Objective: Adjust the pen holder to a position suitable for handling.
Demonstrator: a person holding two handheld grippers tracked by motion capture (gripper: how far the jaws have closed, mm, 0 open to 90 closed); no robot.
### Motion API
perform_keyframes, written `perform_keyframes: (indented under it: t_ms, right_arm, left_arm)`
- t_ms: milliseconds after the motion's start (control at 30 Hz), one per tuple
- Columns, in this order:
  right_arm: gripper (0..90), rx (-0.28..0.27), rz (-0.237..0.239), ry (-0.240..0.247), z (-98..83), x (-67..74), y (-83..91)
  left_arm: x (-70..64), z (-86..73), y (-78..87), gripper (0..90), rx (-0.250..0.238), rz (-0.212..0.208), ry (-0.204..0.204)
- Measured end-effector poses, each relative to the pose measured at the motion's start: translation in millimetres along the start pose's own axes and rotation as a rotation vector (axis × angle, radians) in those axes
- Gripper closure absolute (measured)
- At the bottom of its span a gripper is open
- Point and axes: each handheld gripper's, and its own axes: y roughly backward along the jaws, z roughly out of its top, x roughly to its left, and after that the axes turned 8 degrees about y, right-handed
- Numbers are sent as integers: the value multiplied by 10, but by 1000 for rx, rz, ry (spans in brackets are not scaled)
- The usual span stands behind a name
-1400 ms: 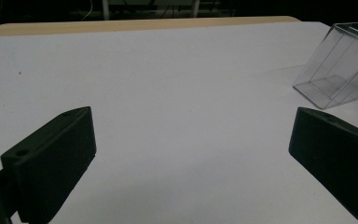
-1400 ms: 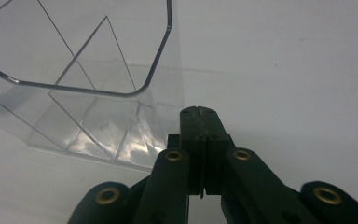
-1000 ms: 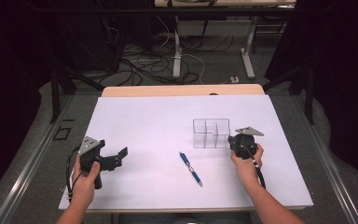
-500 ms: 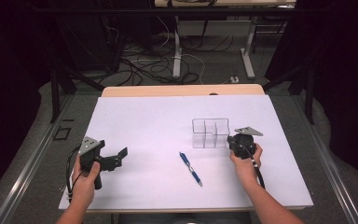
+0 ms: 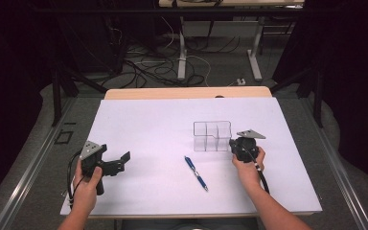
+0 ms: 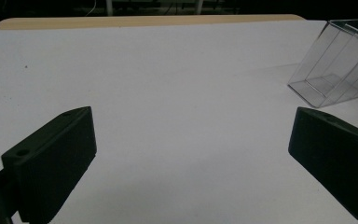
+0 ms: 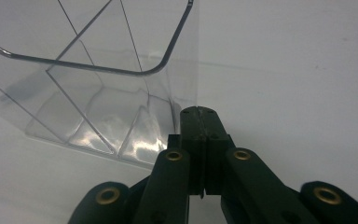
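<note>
Right gripper view has the right gripper (image 7: 200,116) clenched tight on the near right wall of the clear organizer (image 7: 88,93), mid-table. High view adds the left gripper (image 5: 117,161), jaws spread with nothing between, far left, plus a blue pen (image 5: 196,173).

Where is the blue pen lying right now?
In the high view the blue pen lies on the white table, right of centre and near the front edge, just in front of the clear organizer and left of the right gripper.
</note>
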Motion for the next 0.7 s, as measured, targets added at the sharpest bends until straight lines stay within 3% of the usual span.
perform_keyframes:
  t_ms: [700]
  right_arm:
    - [900,-2,43,-44,96,178,-149]
  left_arm:
    - [16,0,10,7,-1,2,-5]
